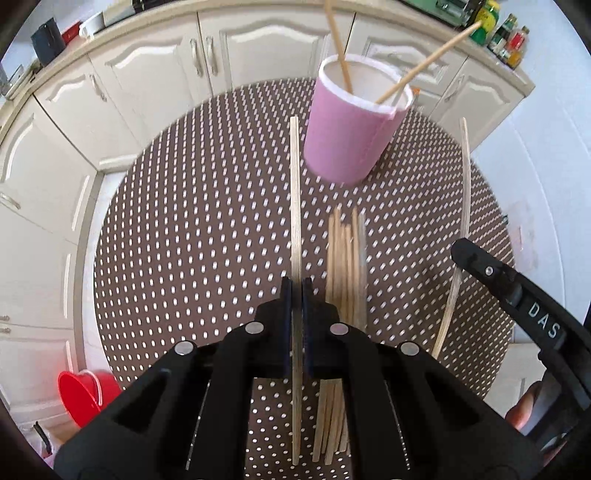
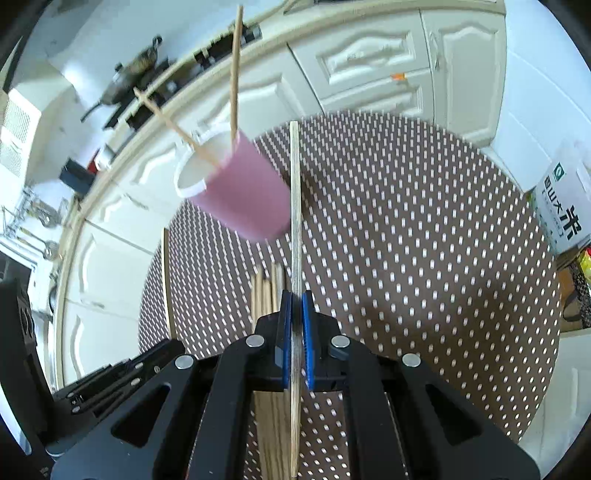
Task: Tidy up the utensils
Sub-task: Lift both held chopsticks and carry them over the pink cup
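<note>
1. On the round table with the brown dotted cloth point(image 1: 192, 236) stands a pink cup point(image 1: 351, 140) with a white rim and white inside, toward the far edge, close to the cream cabinets point(image 1: 155, 74).
2. Inside the cup are two chopsticks point(image 1: 424, 64); both lean out over the rim, one steeply toward the back and one slanting off to the side. The right wrist view shows the same pair point(image 2: 233, 74) sticking up out of the cup point(image 2: 243, 192).
3. Just in front of the cup a loose bundle of chopsticks point(image 1: 345, 266) lies flat on the cloth, tips pointing at the cup's base.
4. The left gripper point(image 1: 296, 291) is clenched on a single chopstick point(image 1: 294, 192), which runs straight out between its pads toward the cup's left side.
5. The right gripper point(image 2: 296, 306) is likewise clamped on one chopstick point(image 2: 294, 206), whose far end passes in front of the cup's right edge in its own view.
6. From the left camera the right gripper's finger point(image 1: 480, 266) appears at the right edge, gripping its stick point(image 1: 466, 192).
7. Off the table, a red bucket point(image 1: 86, 395) sits on the floor at lower left, and bottles point(image 1: 506, 35) stand on the counter.
</note>
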`<action>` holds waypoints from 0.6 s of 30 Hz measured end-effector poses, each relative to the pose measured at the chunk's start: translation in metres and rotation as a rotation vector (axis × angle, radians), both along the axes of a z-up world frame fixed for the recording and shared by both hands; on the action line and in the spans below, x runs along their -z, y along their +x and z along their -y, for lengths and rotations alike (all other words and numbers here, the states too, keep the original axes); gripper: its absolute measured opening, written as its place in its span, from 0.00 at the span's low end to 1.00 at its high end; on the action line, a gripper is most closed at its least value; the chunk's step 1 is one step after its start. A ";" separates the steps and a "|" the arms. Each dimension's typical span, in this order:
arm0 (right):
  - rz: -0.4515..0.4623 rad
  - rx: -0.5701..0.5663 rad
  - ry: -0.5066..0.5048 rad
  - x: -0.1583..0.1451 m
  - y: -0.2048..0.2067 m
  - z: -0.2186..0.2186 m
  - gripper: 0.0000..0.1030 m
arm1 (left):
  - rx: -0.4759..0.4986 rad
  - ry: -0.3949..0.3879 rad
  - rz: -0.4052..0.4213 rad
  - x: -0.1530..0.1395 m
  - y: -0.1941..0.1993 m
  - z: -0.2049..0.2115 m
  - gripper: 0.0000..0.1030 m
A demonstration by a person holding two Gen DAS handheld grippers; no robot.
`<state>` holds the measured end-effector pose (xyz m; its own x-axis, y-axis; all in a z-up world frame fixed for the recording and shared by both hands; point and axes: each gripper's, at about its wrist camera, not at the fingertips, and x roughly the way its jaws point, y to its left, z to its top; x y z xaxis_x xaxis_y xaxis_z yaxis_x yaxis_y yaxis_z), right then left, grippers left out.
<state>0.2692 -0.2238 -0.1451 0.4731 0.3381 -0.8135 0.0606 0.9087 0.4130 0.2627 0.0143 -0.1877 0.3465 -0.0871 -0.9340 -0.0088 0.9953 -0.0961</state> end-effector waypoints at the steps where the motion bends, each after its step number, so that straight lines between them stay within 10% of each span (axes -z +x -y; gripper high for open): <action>1: 0.015 0.009 0.005 -0.004 0.001 0.001 0.05 | -0.001 -0.003 0.014 -0.005 0.001 0.000 0.05; 18: 0.246 0.132 0.052 -0.066 0.037 0.007 0.05 | -0.032 -0.054 0.213 -0.090 0.034 -0.001 0.06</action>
<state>0.3066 -0.2312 -0.0790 0.6966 0.2985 -0.6525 0.0695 0.8770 0.4754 0.2963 0.0148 -0.0976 0.5387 -0.1211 -0.8338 -0.0145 0.9881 -0.1528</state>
